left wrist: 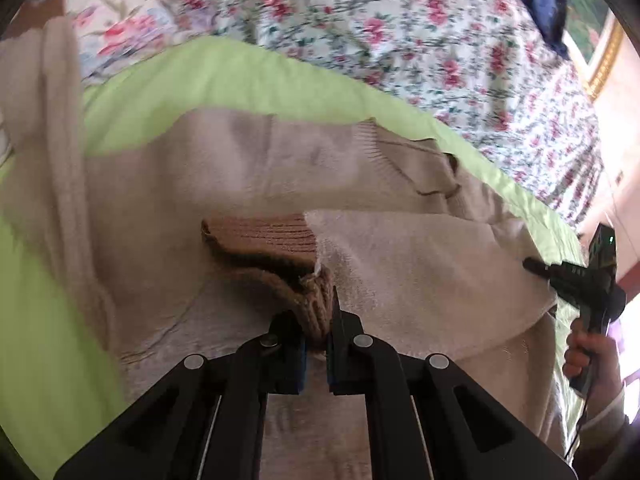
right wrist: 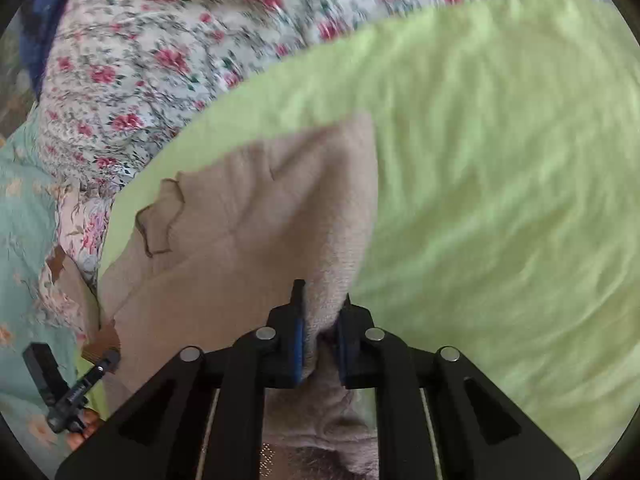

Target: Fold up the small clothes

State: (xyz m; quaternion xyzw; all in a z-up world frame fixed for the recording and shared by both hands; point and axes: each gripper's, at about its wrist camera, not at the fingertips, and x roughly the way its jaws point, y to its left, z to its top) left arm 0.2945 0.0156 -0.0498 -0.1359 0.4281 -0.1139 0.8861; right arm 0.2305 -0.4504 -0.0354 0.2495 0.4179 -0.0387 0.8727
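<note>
Early stage: my left gripper (left wrist: 318, 334) clamps the brown cuff (left wrist: 276, 256), right gripper (right wrist: 320, 330) clamps the beige sweater (right wrist: 256, 216) edge at 6 o'clock; folding mostly left.

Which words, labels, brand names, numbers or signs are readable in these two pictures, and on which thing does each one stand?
None can be read.
Left gripper, seen in the right wrist view: a short pale marking on its body, too small and blurred to read.
Right gripper, seen in the left wrist view: faint pale marks on its body, too blurred to read.
Sweater: no label or print shows.
Green sheet and floral cover: only plain colour and pattern, no text.
</note>
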